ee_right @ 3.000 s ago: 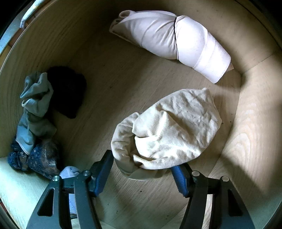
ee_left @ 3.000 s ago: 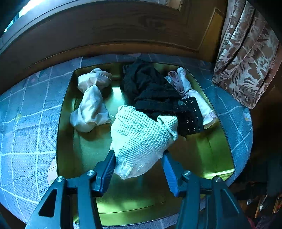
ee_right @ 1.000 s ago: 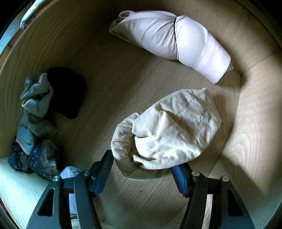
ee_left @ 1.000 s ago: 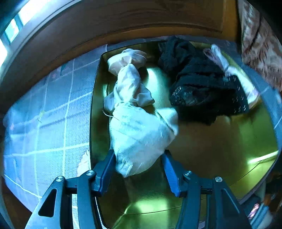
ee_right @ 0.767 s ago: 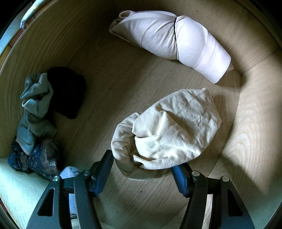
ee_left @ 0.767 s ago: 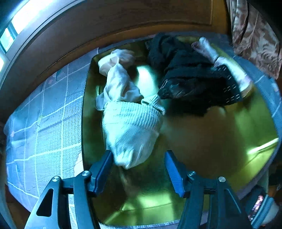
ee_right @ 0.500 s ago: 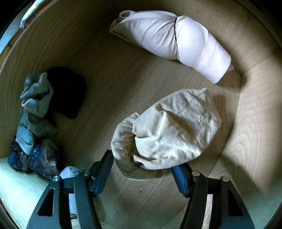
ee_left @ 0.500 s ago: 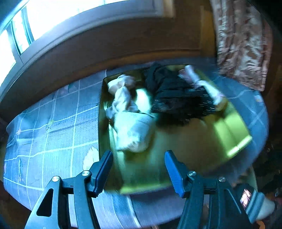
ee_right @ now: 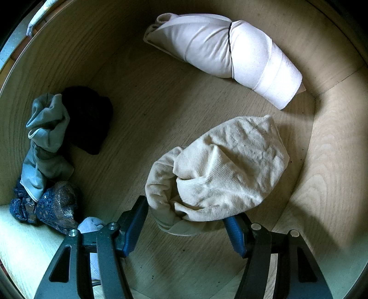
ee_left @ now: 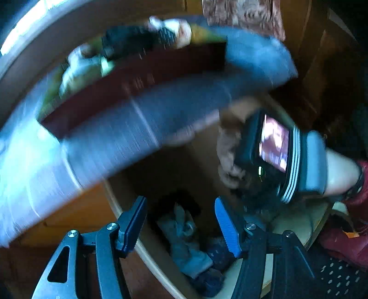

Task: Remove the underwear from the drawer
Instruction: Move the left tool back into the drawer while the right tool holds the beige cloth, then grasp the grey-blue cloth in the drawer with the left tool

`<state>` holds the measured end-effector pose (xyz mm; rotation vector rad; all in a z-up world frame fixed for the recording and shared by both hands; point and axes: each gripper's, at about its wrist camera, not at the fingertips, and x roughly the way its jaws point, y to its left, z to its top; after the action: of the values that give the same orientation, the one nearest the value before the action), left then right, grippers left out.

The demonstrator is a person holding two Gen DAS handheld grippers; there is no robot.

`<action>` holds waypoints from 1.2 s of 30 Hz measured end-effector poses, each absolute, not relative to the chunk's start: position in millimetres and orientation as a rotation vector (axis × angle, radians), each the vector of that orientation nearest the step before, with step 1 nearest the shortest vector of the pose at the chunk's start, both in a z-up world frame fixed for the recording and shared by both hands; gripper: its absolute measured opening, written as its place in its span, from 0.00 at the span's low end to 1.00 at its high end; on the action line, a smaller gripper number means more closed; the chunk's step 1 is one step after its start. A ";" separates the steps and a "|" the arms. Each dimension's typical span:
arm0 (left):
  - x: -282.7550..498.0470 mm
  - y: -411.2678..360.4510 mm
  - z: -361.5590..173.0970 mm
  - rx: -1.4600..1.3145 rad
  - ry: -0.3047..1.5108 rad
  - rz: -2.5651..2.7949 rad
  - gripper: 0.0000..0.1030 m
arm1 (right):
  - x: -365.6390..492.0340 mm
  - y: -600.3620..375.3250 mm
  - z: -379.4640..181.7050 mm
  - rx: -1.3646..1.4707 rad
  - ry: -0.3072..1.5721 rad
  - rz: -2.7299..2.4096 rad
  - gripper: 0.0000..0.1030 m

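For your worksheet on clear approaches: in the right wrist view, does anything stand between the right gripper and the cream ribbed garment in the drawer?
Nothing visible does. The cream ribbed garment already lies between the right gripper's fingers.

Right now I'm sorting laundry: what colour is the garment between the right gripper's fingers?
Cream garment, clearest in the right wrist view.

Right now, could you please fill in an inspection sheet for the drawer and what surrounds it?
Surface: wooden drawer floor, bare between garments.
Job's things: cream ribbed underwear between the right gripper fingers; rolled pale-pink garment at the back.
Clutter: grey-green garment, black garment, blue lace piece.
Grippers: left gripper open, nothing between its fingers, above the drawer.
Cables: nothing seen.
Surroundings: blurred blue bedding, patterned curtain.
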<state>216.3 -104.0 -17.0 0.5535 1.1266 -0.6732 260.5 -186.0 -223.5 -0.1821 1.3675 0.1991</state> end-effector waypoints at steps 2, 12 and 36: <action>209.0 -103.3 -38.4 0.569 1.171 -0.644 0.60 | 260.4 -186.1 -223.4 -0.182 1.367 0.199 0.64; 181.8 -116.4 -102.7 0.766 1.227 -0.534 0.60 | 259.7 -189.4 -223.7 -0.192 1.372 0.170 0.55; 180.6 -117.9 -119.6 0.729 1.210 -0.483 0.66 | 255.7 -206.5 -212.1 -0.221 1.361 0.119 0.52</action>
<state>180.6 -117.9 -119.6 0.7289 1.2105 -0.4826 255.7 -206.5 -212.1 -0.2208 1.3611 0.1187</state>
